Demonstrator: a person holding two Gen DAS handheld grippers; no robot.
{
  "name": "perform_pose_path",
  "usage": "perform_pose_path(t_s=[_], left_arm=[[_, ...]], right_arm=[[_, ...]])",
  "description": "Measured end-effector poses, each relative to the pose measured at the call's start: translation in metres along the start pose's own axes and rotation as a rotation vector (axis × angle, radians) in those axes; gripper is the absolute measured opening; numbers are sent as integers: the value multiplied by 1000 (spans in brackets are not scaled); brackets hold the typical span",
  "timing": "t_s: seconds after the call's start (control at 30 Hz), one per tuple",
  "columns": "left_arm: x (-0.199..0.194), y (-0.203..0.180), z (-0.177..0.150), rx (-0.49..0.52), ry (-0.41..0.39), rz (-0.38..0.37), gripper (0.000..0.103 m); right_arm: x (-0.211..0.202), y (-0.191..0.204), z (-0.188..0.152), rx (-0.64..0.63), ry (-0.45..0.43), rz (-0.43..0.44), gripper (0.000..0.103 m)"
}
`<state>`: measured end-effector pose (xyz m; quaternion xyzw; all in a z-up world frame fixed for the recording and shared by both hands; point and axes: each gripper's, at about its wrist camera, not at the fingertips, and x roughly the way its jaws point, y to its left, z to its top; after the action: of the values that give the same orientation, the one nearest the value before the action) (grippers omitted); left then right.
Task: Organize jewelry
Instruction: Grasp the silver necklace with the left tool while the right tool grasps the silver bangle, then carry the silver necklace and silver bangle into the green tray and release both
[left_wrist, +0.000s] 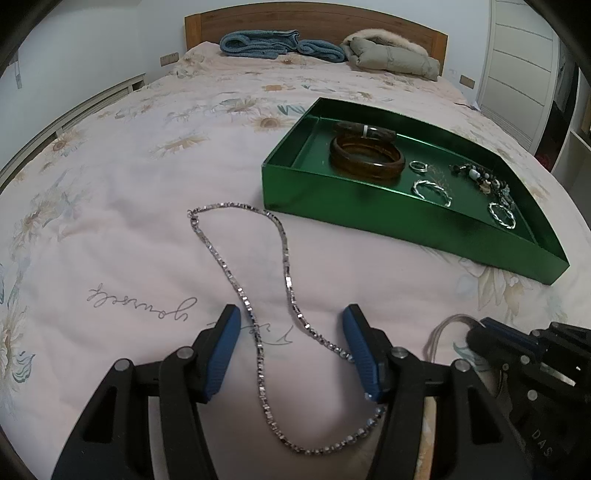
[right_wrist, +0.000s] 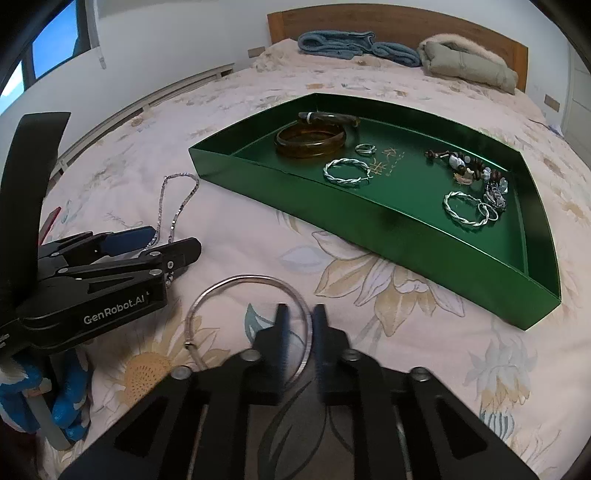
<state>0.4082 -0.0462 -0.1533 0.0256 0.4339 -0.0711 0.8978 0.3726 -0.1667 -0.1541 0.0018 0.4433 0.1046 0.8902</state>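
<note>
The left gripper (left_wrist: 291, 325) is spread wide, a silver chain (left_wrist: 258, 295) lying between its fingers on the bedspread. The right gripper (right_wrist: 300, 317) pinches a thin bangle (right_wrist: 243, 280); the green tray (right_wrist: 369, 218) sits ahead.

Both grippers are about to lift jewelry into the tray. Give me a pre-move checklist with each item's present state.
1. Left gripper open around the chain: ok, both strands lie between its fingers.
2. Right gripper on the bangle: ok, fingers nearly closed with the wire running between them; whether they pinch it, cannot tell.
3. Chain free of the tray: ok, it lies apart on the bedspread.
4. Chain clear of the left gripper's frame: not ok, its near loop runs under the right finger.
5. Bare floor in the tray for drops: ok, green floor shows around the brown bangle.
</note>
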Motion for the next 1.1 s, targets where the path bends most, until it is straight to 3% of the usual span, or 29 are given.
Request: perform_pose_path(t_s=[0.33, 0.5, 0.63, 0.67, 1.1], left_arm=[[1, 2, 1, -4, 14, -28, 51], [-1, 9, 1, -28, 17, -87, 37], [-4, 20, 0, -66, 21, -162, 8], [-5, 22, -1, -70, 22, -179, 5], [-56, 24, -23, -42, -34, -191, 4]], right_arm=[[-9, 3, -2, 1, -33, -22, 5], [-17, 6, -3, -3, -57, -38, 5], [-25, 9, -3, -18, -84, -56, 5], [-28, 11, -3, -23, -91, -61, 5], [-74, 22, -6, -42, -155, -97, 5]])
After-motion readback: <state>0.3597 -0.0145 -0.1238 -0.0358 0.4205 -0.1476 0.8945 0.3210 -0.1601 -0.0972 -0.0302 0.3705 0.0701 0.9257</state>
